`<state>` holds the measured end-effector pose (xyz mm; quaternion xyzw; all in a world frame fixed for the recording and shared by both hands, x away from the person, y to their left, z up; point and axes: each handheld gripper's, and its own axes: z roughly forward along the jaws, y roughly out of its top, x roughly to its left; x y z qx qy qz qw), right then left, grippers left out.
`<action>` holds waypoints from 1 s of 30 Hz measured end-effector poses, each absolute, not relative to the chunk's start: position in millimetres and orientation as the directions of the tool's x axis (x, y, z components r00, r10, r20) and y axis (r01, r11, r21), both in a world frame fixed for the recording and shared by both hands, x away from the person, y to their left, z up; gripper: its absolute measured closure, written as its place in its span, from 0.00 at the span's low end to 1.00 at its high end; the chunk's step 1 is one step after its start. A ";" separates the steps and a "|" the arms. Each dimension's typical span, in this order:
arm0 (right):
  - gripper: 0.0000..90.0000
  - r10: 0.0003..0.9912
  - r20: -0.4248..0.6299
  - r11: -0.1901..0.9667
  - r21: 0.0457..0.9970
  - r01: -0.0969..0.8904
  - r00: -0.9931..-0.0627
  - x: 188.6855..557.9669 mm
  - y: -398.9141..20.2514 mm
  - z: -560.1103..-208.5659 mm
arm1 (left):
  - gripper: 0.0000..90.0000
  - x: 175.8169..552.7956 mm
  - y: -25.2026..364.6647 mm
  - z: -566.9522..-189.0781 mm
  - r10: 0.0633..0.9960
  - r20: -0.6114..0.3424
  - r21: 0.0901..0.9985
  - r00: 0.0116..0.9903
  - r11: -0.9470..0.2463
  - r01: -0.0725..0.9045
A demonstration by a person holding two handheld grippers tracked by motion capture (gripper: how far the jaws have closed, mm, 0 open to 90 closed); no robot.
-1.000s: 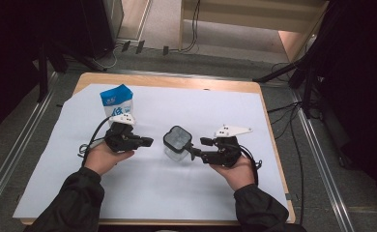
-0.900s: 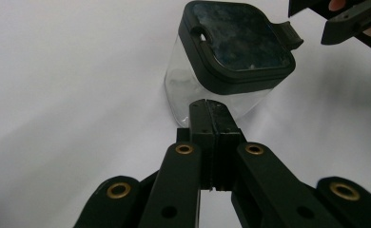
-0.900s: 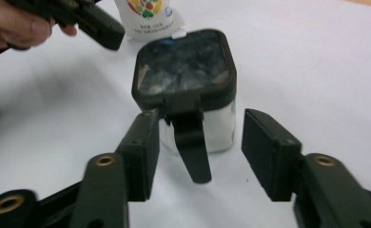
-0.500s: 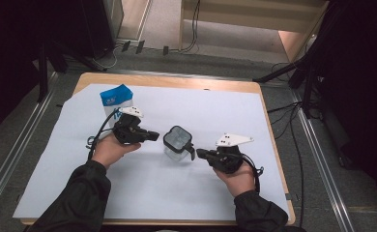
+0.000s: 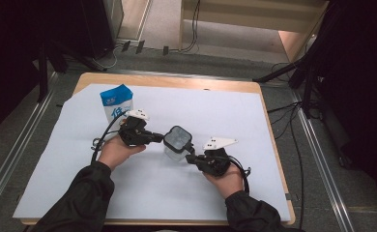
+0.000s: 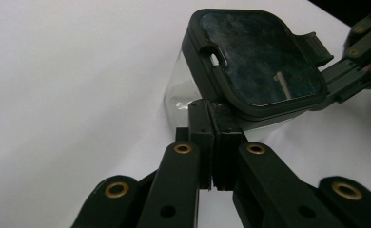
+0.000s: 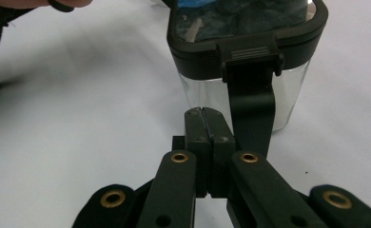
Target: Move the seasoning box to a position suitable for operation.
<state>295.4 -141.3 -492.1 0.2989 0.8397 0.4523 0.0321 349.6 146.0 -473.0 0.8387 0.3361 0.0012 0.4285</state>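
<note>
Clear plastic square jar with a dark latched lid stands at the centre of the frame on the white sheet. The left gripper and right gripper, jaws closed and empty, flank it. A blue-and-white carton stands upper left; bare sheet lies all round, wooden table edge beyond.

Clear container with dark lid; blue-and-white carton.
</note>
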 end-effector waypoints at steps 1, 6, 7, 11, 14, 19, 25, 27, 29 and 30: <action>1.00 0.533 0.213 0.414 0.779 0.472 -0.819 297.0 -141.0 -493.2 | 1.00 349.5 145.7 -473.6 0.565 -0.288 0.715 0.773 -0.410 0.566; 1.00 0.532 0.218 0.417 0.774 0.477 -0.818 301.8 -142.0 -495.2 | 1.00 348.5 145.1 -474.0 0.558 -0.275 0.712 0.783 -0.429 0.556; 1.00 0.534 0.221 0.413 0.774 0.480 -0.816 302.2 -142.3 -495.1 | 1.00 348.2 144.8 -473.8 0.558 -0.280 0.712 0.781 -0.425 0.559; 1.00 0.546 0.222 0.407 0.772 0.487 -0.808 306.3 -146.6 -494.8 | 1.00 346.8 142.9 -473.4 0.549 -0.288 0.716 0.785 -0.420 0.557; 1.00 0.558 0.228 0.397 0.771 0.497 -0.798 309.5 -149.8 -494.7 | 0.99 346.2 141.7 -474.0 0.543 -0.298 0.714 0.785 -0.418 0.561; 1.00 0.570 0.228 0.388 0.772 0.503 -0.789 313.7 -153.8 -494.2 | 0.99 345.5 140.3 -474.0 0.532 -0.308 0.717 0.789 -0.415 0.560; 1.00 0.582 0.224 0.383 0.772 0.507 -0.782 317.6 -157.1 -493.9 | 0.99 343.8 136.7 -474.4 0.526 -0.306 0.713 0.793 -0.425 0.558; 1.00 0.589 0.225 0.379 0.771 0.511 -0.776 319.5 -158.6 -493.6 | 0.99 342.7 135.0 -474.6 0.524 -0.312 0.716 0.793 -0.419 0.558; 1.00 0.593 0.224 0.375 0.773 0.511 -0.773 321.6 -160.3 -493.4 | 0.99 342.2 134.4 -474.2 0.516 -0.314 0.716 0.797 -0.423 0.556; 1.00 0.600 0.228 0.369 0.772 0.518 -0.767 323.4 -161.9 -493.2 | 0.99 341.4 132.9 -474.1 0.514 -0.315 0.715 0.798 -0.425 0.555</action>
